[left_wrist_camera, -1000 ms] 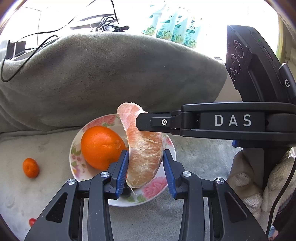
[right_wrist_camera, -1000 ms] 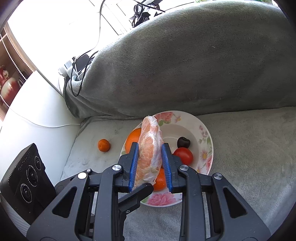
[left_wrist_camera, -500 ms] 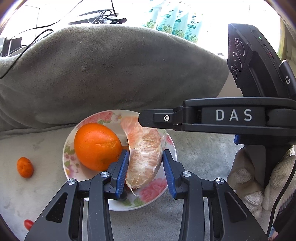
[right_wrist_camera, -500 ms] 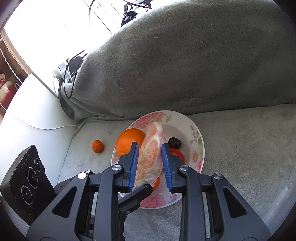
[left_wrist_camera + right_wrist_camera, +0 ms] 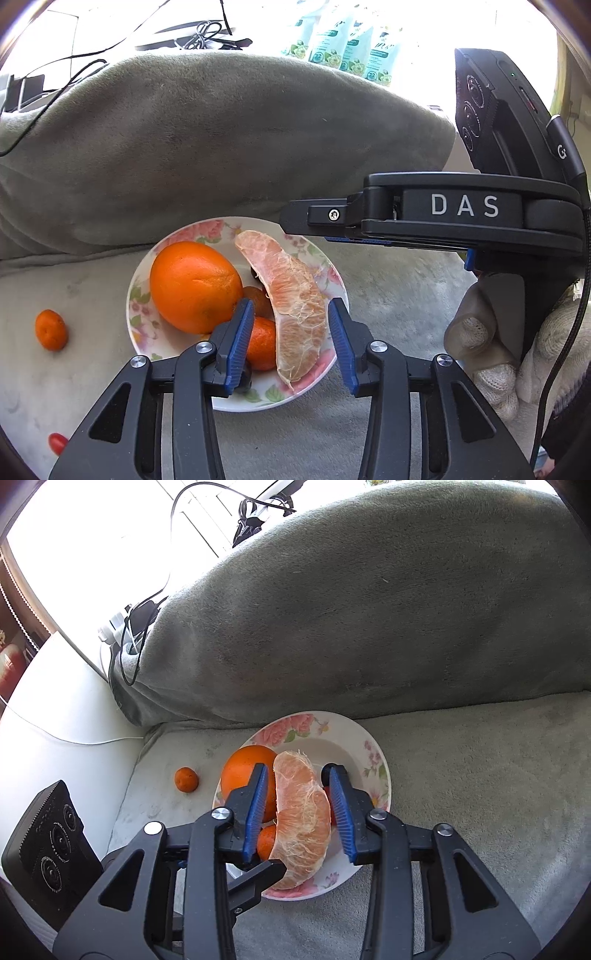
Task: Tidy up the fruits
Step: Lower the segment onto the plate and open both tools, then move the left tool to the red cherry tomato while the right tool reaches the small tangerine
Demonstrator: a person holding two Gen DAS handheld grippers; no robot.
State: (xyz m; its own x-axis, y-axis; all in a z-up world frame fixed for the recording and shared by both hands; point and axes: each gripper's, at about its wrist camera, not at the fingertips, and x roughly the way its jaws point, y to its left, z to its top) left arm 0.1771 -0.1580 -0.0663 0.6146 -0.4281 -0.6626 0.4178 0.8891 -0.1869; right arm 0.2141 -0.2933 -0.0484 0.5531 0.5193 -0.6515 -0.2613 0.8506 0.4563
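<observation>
1. The plate (image 5: 334,275) is white, patterned with pink roses and green leaves.
2. The orange (image 5: 194,286) is deep orange; the peeled segment (image 5: 295,306) is pale pink-orange, veined with white pith.
3. The blanket (image 5: 369,627) is grey-green.
4. The gripper pads (image 5: 240,345) are blue, set on black fingers.

A peeled pomelo segment (image 5: 295,295), pale pink and curved with white pith strands, is laid on the floral plate (image 5: 236,229), leaned over a small mandarin (image 5: 262,343). A large orange (image 5: 194,286) is seen at the plate's left side. Another small mandarin (image 5: 51,329) is left off the plate, to its left, and a cherry tomato (image 5: 58,442) lies nearer.
</observation>
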